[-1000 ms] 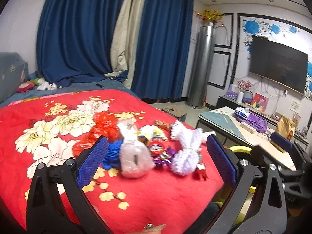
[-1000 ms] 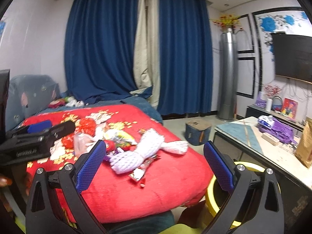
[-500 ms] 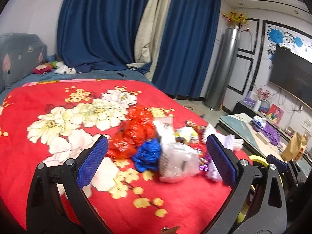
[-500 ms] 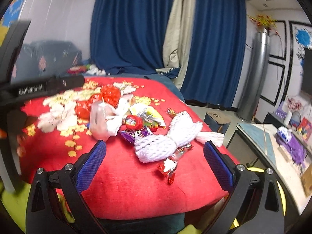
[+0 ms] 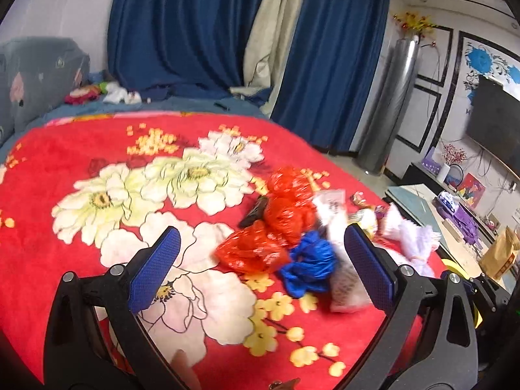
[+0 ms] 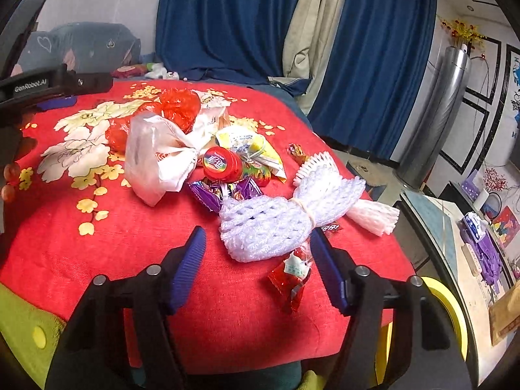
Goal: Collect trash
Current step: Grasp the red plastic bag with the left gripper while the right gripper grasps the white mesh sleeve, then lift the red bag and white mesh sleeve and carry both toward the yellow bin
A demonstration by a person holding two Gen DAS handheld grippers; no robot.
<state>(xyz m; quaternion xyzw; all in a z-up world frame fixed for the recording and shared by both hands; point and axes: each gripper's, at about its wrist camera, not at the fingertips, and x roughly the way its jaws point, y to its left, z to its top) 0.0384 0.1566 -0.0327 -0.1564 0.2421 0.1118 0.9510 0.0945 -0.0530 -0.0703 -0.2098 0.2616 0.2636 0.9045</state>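
A heap of trash lies on a red flowered blanket [image 5: 97, 149]. In the left wrist view my left gripper [image 5: 260, 268] is open and empty, above crumpled red plastic bags [image 5: 276, 221] and a blue bag [image 5: 308, 265], beside a clear bag [image 5: 344, 279]. In the right wrist view my right gripper [image 6: 260, 265] is open, its jaws partly closed around the near end of white foam netting [image 6: 276, 224], not gripping it. A red candy wrapper [image 6: 291, 274], purple wrappers [image 6: 224, 191], a red lid [image 6: 221, 164] and a white bag [image 6: 156, 156] lie close by.
A yellow bin [image 6: 445, 302] stands on the floor right of the bed. A glass coffee table [image 6: 435, 224] with clutter is further right. Blue curtains [image 5: 195, 32] hang behind the bed. The left gripper's body [image 6: 48, 84] shows at the left of the right wrist view.
Both grippers have moved in over the bed toward the heap. The left one has swung left, over the red and blue bags. The right one's jaws have narrowed around the foam netting.
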